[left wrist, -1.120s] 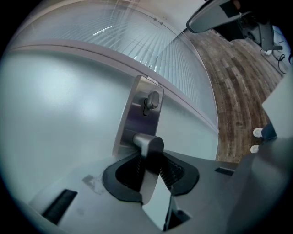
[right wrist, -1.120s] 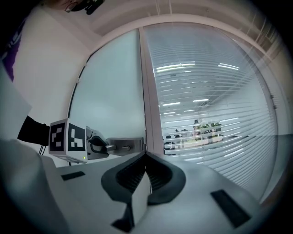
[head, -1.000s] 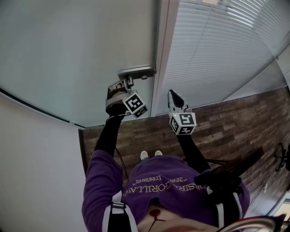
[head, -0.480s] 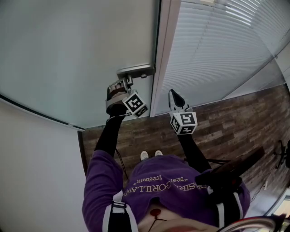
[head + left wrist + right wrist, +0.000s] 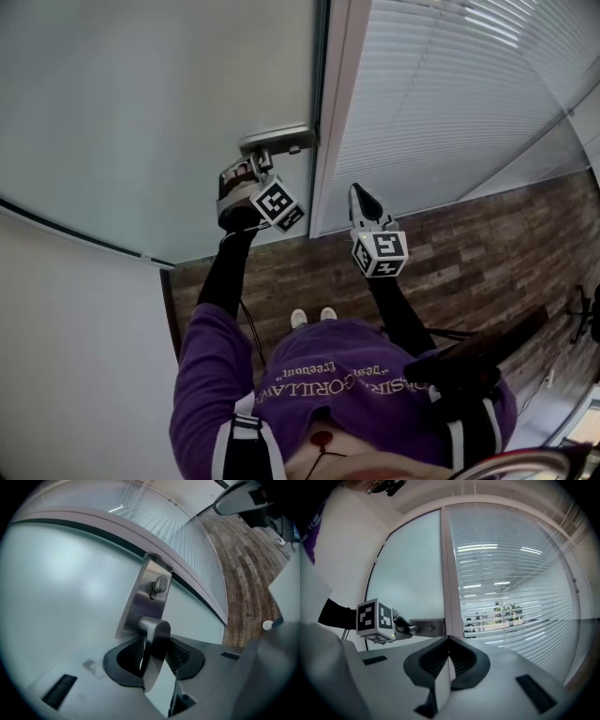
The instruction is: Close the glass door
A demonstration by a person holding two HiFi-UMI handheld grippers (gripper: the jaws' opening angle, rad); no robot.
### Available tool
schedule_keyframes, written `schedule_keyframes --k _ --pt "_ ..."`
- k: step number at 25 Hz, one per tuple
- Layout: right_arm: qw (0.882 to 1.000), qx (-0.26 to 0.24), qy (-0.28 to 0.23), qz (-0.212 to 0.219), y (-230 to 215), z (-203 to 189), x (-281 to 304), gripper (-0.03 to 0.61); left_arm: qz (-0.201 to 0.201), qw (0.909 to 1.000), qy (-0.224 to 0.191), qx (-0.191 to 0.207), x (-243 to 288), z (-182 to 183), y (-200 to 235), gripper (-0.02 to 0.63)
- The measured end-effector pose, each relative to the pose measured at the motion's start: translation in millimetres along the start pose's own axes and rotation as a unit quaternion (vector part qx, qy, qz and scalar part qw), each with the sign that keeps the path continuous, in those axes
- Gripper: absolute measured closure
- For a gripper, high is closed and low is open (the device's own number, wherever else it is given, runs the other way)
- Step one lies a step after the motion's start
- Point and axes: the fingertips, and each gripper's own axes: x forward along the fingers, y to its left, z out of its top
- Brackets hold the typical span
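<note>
Jaws on both grippers are showing from the head view. The left gripper is reaching up to the metal plate at the edge of the door. The right gripper is hanging idle beside it, touching nothing. Just past the left jaws, the door's edge is sitting against the frame, with no gap that I'm making out.

Looking along the left jaws, I'm seeing them drawn narrow around the handle, which is running straight between the pads. One pad is pressing on it, and only a thin sliver of light is showing beside the other. Beyond the jaws, the lock knob is sitting higher on the plate.

Looking along the right jaws, I'm finding them fully together with nothing between them. Ahead and off to one side, the left gripper's cube is hanging at the handle. Straight ahead the frame is standing, with the blinds beyond it.

I'm judging the swing as finished or nearly so, and the step in hand as seating the latch. Next I'm planning a firm push on the handle toward the frame. After that I'm opening the left jaws and backing off along the lever without dragging the door open.
</note>
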Motion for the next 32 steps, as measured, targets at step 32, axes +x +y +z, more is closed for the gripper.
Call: schedule_keyframes --k 32 --pt "1.000 -0.014 -0.021 0.006 18.8 27.0 -11.8 0.588 0.042 0.9962 -0.075 -0.003 -52.4 -6.1 12.2 0.503"
